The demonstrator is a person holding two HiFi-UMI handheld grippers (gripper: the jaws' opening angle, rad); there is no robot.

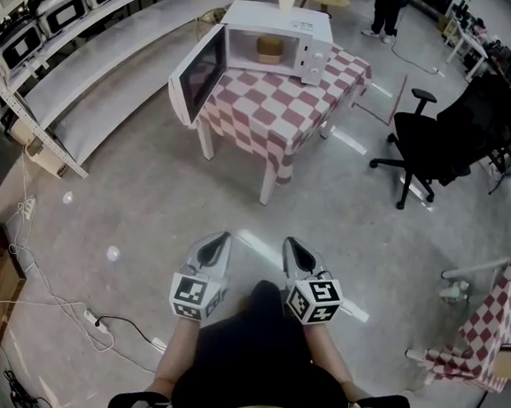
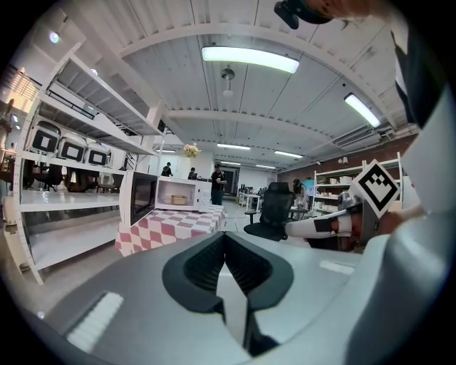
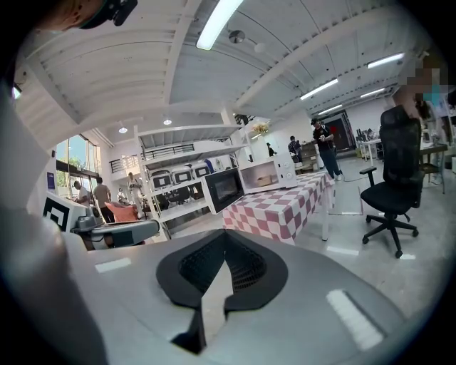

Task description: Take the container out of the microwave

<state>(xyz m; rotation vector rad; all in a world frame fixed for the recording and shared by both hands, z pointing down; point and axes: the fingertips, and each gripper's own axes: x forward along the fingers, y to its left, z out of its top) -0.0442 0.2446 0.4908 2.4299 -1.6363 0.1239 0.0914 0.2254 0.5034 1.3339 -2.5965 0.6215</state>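
Though small overhead, container (image 1: 268, 47) in microwave (image 1: 279, 34); ceiling lamps (image 2: 249, 59) only in gripper views.

Microwave (image 1: 284, 28): white casing. Door (image 1: 198, 74): white frame, dark window.
Container (image 1: 268, 47) inside: tan, perhaps light brown; small in head view.
Tabletop (image 1: 273, 102): red-and-white check cloth.
Second cloth (image 1: 491, 330) at right edge: same red-white check.
Floor (image 1: 150, 189): pale grey, glossy, white light streaks.
Office chair (image 1: 439, 139): black.
Shelving (image 1: 89, 77): off-white.
Left gripper (image 1: 219, 240), right gripper (image 1: 295, 245): pale grey shells, black ribbed jaws.
Marker cubes (image 1: 196, 297): black square patterns on white.
Person's top (image 1: 250, 367): black.
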